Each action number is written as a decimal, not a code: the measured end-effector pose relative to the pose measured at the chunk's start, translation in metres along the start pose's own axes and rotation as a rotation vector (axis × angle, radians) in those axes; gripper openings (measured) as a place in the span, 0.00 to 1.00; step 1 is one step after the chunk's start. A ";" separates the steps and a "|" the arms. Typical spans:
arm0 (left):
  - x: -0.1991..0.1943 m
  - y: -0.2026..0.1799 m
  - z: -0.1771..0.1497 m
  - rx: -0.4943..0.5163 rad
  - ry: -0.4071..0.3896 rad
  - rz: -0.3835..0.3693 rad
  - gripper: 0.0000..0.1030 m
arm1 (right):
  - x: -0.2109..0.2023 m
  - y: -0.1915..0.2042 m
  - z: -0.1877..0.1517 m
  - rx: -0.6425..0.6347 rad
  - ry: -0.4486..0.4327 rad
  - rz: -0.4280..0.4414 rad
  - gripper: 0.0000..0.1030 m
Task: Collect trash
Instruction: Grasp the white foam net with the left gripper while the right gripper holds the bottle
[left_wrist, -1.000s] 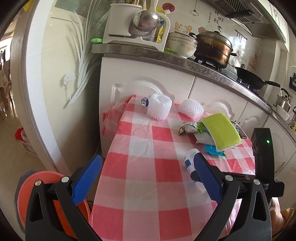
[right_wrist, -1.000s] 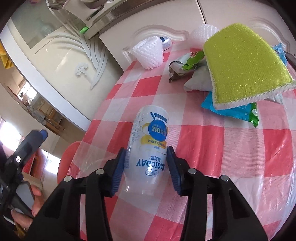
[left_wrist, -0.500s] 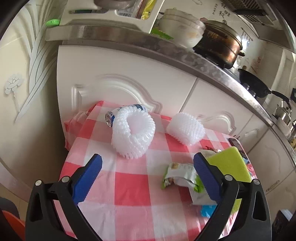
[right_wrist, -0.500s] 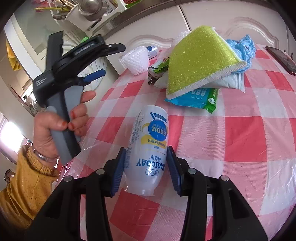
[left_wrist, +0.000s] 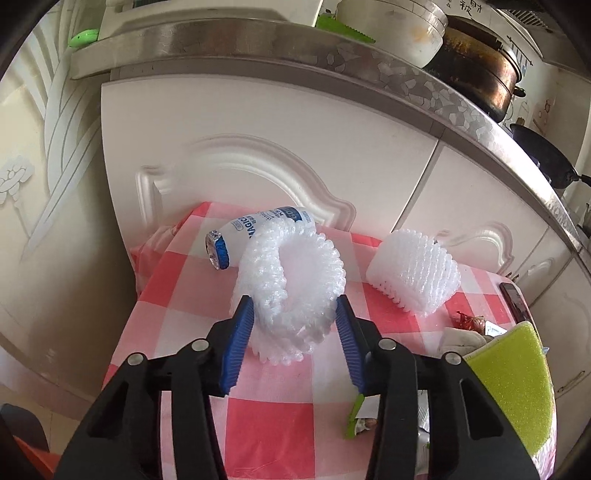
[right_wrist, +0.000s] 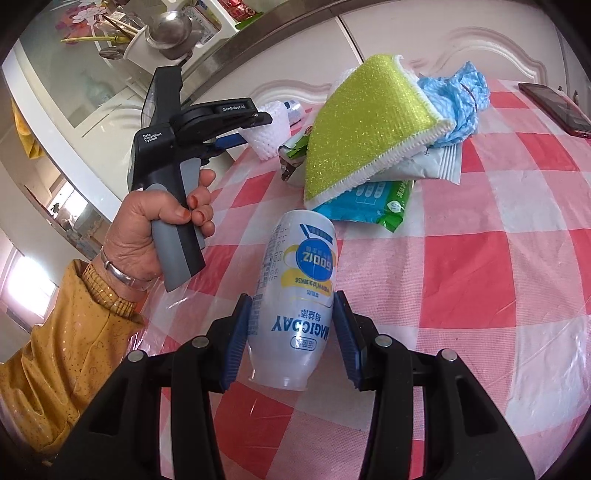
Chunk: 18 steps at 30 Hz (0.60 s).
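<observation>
In the left wrist view a white foam net sleeve (left_wrist: 295, 280) lies on the red-checked table (left_wrist: 280, 424). My left gripper (left_wrist: 293, 301) has its jaws closing on it, and both blue pads touch its sides. A small white bottle (left_wrist: 255, 229) lies just behind the sleeve. From the right wrist view, a person's hand (right_wrist: 159, 221) holds that left gripper (right_wrist: 236, 140) at the same sleeve (right_wrist: 267, 136). My right gripper (right_wrist: 291, 299) is shut on a white plastic drink bottle (right_wrist: 299, 280), held above the cloth.
A second foam net (left_wrist: 413, 277) lies to the right. Further right are a green sponge (right_wrist: 362, 122), a wipes pack (right_wrist: 369, 199), crumpled blue paper (right_wrist: 454, 103) and a phone (right_wrist: 554, 107). White cabinets (left_wrist: 258, 129) stand right behind the table.
My left gripper moved forward across the table to the foam net sleeve and its wide-open jaws narrowed onto it. The right gripper kept its grip on the bottle.
</observation>
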<state>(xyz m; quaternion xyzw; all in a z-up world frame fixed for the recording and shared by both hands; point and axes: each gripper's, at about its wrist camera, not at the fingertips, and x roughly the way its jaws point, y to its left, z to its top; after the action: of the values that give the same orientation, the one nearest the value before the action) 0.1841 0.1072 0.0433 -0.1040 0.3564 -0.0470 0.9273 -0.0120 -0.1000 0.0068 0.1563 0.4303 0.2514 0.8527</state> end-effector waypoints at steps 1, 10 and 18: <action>-0.003 0.000 -0.002 -0.002 0.002 -0.001 0.40 | -0.001 0.000 0.000 0.000 -0.002 0.002 0.45; -0.055 0.002 -0.028 -0.037 -0.018 -0.032 0.36 | -0.007 0.001 -0.006 -0.019 -0.022 0.033 0.45; -0.116 0.014 -0.064 -0.060 -0.041 -0.025 0.36 | -0.019 0.003 -0.015 -0.035 -0.048 0.062 0.45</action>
<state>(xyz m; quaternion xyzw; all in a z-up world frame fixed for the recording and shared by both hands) 0.0556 0.1297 0.0696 -0.1372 0.3375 -0.0455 0.9302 -0.0346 -0.1075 0.0124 0.1606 0.4003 0.2817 0.8571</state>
